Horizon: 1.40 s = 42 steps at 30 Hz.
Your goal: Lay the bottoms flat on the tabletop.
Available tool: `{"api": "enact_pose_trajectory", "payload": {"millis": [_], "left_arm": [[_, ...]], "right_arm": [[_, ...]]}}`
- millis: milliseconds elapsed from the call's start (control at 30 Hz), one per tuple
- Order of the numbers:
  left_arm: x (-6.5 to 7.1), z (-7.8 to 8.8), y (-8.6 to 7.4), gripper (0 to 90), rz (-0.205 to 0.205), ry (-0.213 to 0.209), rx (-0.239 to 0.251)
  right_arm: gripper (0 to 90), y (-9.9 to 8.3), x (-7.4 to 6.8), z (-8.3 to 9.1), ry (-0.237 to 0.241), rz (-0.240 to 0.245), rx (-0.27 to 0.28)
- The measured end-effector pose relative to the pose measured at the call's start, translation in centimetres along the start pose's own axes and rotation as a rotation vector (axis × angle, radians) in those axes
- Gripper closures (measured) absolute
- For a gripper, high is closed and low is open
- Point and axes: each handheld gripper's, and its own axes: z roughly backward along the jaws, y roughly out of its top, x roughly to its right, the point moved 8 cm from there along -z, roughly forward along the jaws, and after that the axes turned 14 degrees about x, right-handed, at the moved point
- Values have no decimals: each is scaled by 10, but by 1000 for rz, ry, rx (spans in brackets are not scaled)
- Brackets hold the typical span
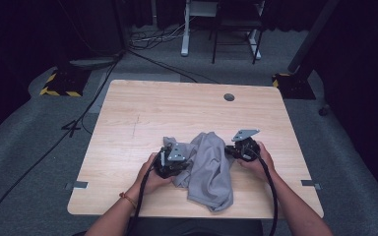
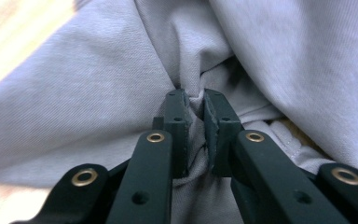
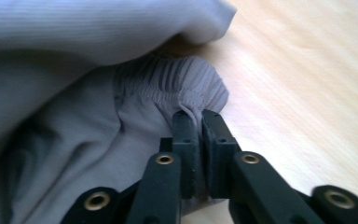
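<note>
Two grippers hold one grey garment [image 1: 209, 167], which lies crumpled on the wooden table [image 1: 128, 113] near its front edge, roughly midway between the left and right edges. Its long axis runs from a bunched upper part down toward the front edge, so the cloth sits between the two hands, about equally near each. On the left side, the left gripper [image 1: 173, 160] meets the garment's left flank; in the left gripper view its jaws are closed on a pinched fold of the grey fabric [image 2: 196, 100], the cloth gathered into wrinkles between the pads. On the right side, the right gripper [image 1: 243, 147] meets the upper right part of the heap; in the right gripper view its jaws are clamped on the ribbed, elasticated hem [image 3: 177, 84], right at the cloth's edge, with bare table beyond. Judged from this, the coming move turns on drawing the two grips apart sideways to spread the cloth.
</note>
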Motion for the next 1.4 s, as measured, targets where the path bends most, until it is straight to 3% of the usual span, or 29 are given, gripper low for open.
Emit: {"api": "enact_pose_trajectory", "payload": {"millis": [67, 133, 200, 267, 367, 467, 500, 567, 633, 733, 800, 900, 967, 1033, 1100, 1133, 1167, 1200, 1267, 1300, 1367, 1400], "left_arm": [[-6, 8, 5, 822, 13, 19, 30], [-12, 17, 8, 825, -3, 47, 41], [-16, 25, 6, 826, 0, 46, 36], [-16, 31, -2, 827, -3, 41, -7], [-14, 38, -20, 824, -22, 40, -74], [-11, 48, -26, 803, -13, 46, -67], [-11, 48, -26, 738, -13, 46, -67], [-12, 60, -24, 640, 25, 70, -28], [-16, 68, -15, 479, 50, 122, 23], [-16, 77, 10, 341, 107, 120, 158], [-9, 70, 25, 298, 124, 99, 190], [13, 46, 39, 250, 72, 40, 177], [27, 25, 42, 221, 34, -6, 140], [33, 5, 40, 217, 16, -9, 99], [31, -11, 36, 221, 26, -18, 64], [29, -18, 32, 230, 36, -21, 39], [29, -18, 32, 242, 36, -21, 39], [24, -27, 23, 269, 57, -13, -3], [20, -30, 18, 357, 72, -12, -29], [15, -33, 8, 395, 73, 1, -65], [11, -29, 6, 520, 27, 5, -60], [11, -27, 6, 592, 41, -1, -62]], "right_arm": [[861, 1, 10, 5, -64, -3, 18], [860, 2, 22, 12, -134, -12, 37], [858, 1, 32, 19, -189, -33, 54], [845, -4, 40, 21, -212, -49, 41], [791, -19, 49, 21, -234, -72, -28], [663, -26, 56, 23, -240, -114, -42], [575, -26, 59, 26, -256, -117, -41], [532, -22, 61, 32, -272, -127, -18], [471, -10, 58, 41, -272, -124, 48], [413, 14, 39, 51, -182, -110, 142], [395, 27, 18, 51, -74, -120, 178], [401, 33, -11, 39, -2, -48, 143], [417, 30, -28, 28, 54, -19, 105], [459, 25, -39, 17, 76, 14, 64], [474, 17, -50, 7, 126, 47, 8], [463, 12, -53, 3, 139, 76, -26], [463, 12, -53, 3, 139, 76, -26], [448, 9, -54, 0, 141, 93, -30], [430, 10, -53, 2, 148, 82, -27], [415, 13, -46, 9, 149, 71, 3], [409, 14, -35, 18, 132, 52, 34], [410, 14, -27, 23, 114, 45, 43]]}}
